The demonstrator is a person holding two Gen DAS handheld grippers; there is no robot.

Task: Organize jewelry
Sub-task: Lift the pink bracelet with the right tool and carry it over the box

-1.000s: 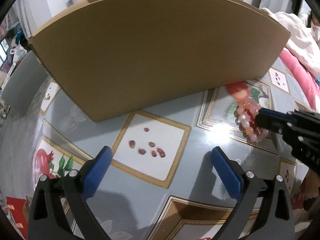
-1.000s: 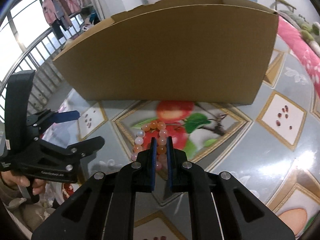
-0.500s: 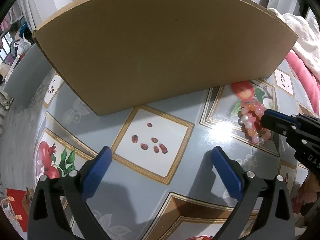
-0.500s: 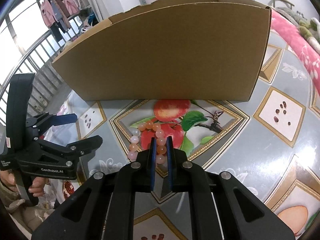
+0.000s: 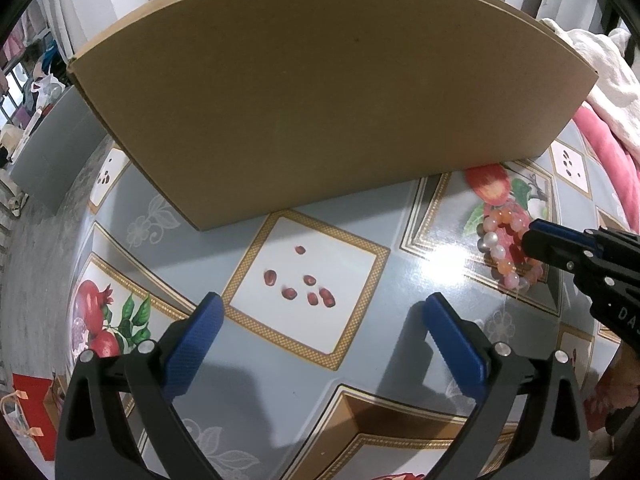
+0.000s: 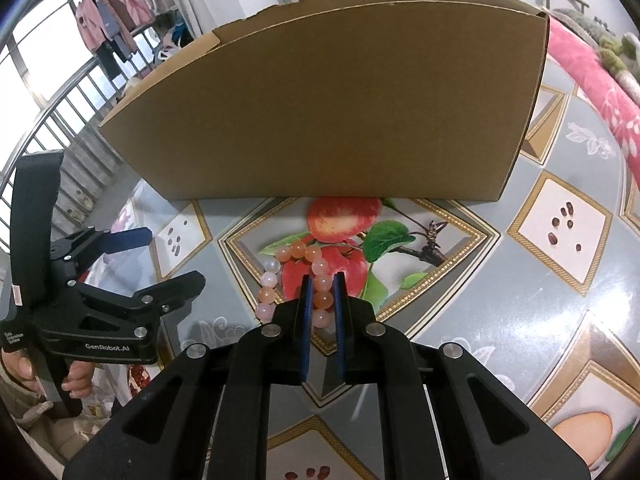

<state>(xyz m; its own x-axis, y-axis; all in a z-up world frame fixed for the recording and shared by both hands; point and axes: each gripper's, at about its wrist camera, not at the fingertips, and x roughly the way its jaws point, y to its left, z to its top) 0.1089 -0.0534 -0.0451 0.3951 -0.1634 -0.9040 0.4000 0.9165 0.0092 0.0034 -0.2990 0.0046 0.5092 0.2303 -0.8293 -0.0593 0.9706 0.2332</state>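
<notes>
A bracelet (image 6: 276, 268) of pink, orange and white beads lies in a loop on the fruit-patterned tablecloth, just in front of a brown cardboard box (image 6: 332, 108). My right gripper (image 6: 322, 280) is shut on the loop's right side, with beads pinched between its blue pads. In the left wrist view the bracelet (image 5: 498, 240) shows at the right edge, with the right gripper (image 5: 532, 234) on it. My left gripper (image 5: 320, 312) hangs open over a white tile printed with red seeds, nothing between its fingers. It also shows open in the right wrist view as the left gripper (image 6: 168, 256).
The cardboard box (image 5: 320, 92) is open-topped and fills the far side of the table. A pink floral blanket (image 6: 592, 80) lies at the right. A window railing and hanging clothes (image 6: 108, 20) are at the far left. A person's hand (image 6: 76, 376) holds the left gripper's handle.
The box's top rim has come more into sight in the right wrist view. Both grippers stay where they were, the right still pinching the beads.
</notes>
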